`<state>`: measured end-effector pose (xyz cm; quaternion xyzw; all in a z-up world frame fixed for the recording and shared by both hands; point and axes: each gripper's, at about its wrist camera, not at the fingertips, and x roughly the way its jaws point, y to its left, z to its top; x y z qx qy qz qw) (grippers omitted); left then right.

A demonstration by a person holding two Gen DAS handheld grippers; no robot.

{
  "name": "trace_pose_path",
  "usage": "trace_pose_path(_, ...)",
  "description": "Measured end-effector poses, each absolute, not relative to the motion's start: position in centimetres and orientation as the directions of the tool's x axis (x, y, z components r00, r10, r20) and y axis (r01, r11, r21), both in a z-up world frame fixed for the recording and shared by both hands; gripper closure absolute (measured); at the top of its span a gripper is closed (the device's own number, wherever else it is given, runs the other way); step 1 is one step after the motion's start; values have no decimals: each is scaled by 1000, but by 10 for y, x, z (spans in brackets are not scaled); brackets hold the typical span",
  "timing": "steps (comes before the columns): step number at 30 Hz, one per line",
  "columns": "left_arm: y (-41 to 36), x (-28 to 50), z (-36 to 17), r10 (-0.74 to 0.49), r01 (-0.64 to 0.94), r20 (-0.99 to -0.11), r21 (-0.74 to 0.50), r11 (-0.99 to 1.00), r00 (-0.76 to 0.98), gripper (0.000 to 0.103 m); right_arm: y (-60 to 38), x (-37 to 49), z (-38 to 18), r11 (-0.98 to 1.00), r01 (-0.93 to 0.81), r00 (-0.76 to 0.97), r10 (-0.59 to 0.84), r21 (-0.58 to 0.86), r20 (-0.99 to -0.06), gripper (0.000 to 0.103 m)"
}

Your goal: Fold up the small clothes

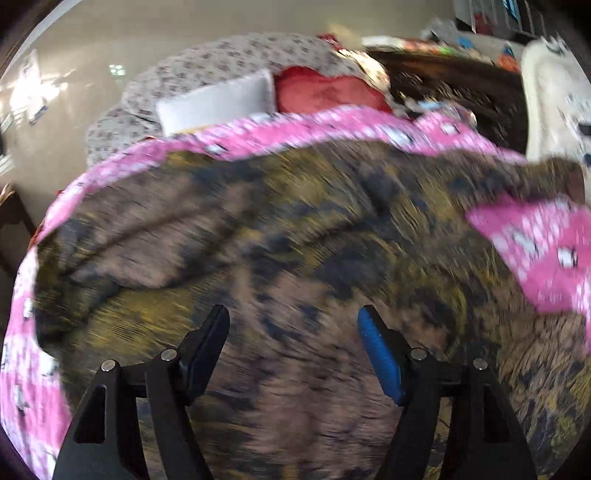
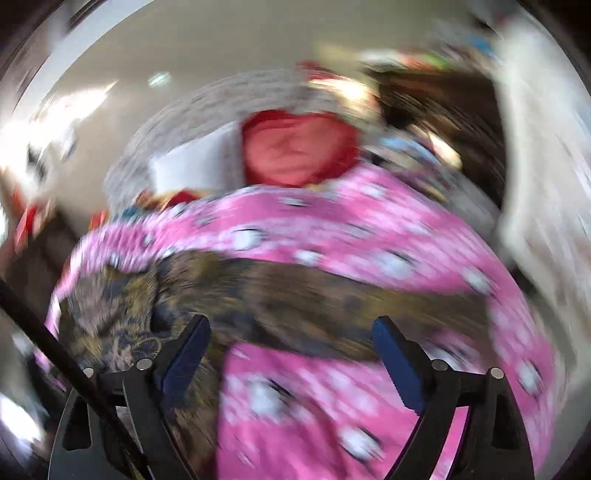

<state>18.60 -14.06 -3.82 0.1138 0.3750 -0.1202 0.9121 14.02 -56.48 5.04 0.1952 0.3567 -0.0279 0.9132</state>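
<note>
While both views blur, left gripper (image 1: 291, 354) and right gripper (image 2: 291, 363) hang wide apart, empty, over the brown garment (image 1: 258, 229) spread across the pink blanket (image 2: 369, 229) — pinch one hem cleanly!

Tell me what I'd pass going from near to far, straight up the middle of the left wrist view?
Left gripper, open → brown-and-yellow patterned garment → pink printed sheet → white pillow beside a red cushion → grey floral cushion → beige wall.

A red cushion (image 1: 325, 92) lies beside a white pillow (image 1: 218, 101) against grey patterned bedding (image 1: 221, 55)
</note>
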Motion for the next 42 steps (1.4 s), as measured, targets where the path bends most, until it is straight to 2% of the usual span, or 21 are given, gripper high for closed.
trace_pose_path(4,-155,185,-69,-66,299,-740,187,936,669,31,-631,114,36,847,362,696,32,389,-717,10)
trace_pose_path(6,-149,184,-65,-61,267,-723,174,948,688,27,-651,118,27,826,420,661,6,377,-750,10)
trace_pose_path(11,-135,191,-69,-73,228,-754,104,968,653,23,-691,156,15,786,485,632,-13,383,-775,11)
trace_pose_path(13,-130,191,-70,-83,223,-759,84,971,646,22,-703,174,1,761,488,611,51,427,-790,23)
trace_pose_path(16,-130,189,-70,-70,221,-755,101,970,653,22,-705,187,-19,780,481,548,88,399,-832,39)
trace_pose_path(19,-131,186,-71,-65,219,-754,107,970,654,22,-694,195,-33,816,436,511,120,378,-851,40)
trace_pose_path(22,-130,189,-70,-68,217,-756,100,971,651,21,-686,199,-38,851,419,492,80,317,-867,42)
trace_pose_path(23,-130,189,-70,-67,216,-756,100,971,651,21,-684,199,-38,859,418,488,63,296,-871,46)
trace_pose_path(24,-131,190,-70,-66,216,-756,101,971,651,21,-684,198,-37,858,424,488,54,291,-871,63)
trace_pose_path(25,-131,189,-70,-65,216,-756,102,971,652,21,-686,195,-33,850,429,503,56,305,-863,90)
trace_pose_path(26,-131,189,-70,-66,217,-756,102,971,651,21,-688,192,-27,841,425,530,69,335,-845,95)
trace_pose_path(34,-130,190,-70,-66,215,-756,101,971,651,20,-653,193,67,893,300,678,47,335,-733,98)
trace_pose_path(39,-124,191,-64,-84,207,-753,71,976,653,20,-572,224,133,927,110,739,165,357,-653,98)
trace_pose_path(42,-107,194,-44,-144,190,-725,-19,982,674,20,-509,242,149,924,-13,727,270,381,-631,98)
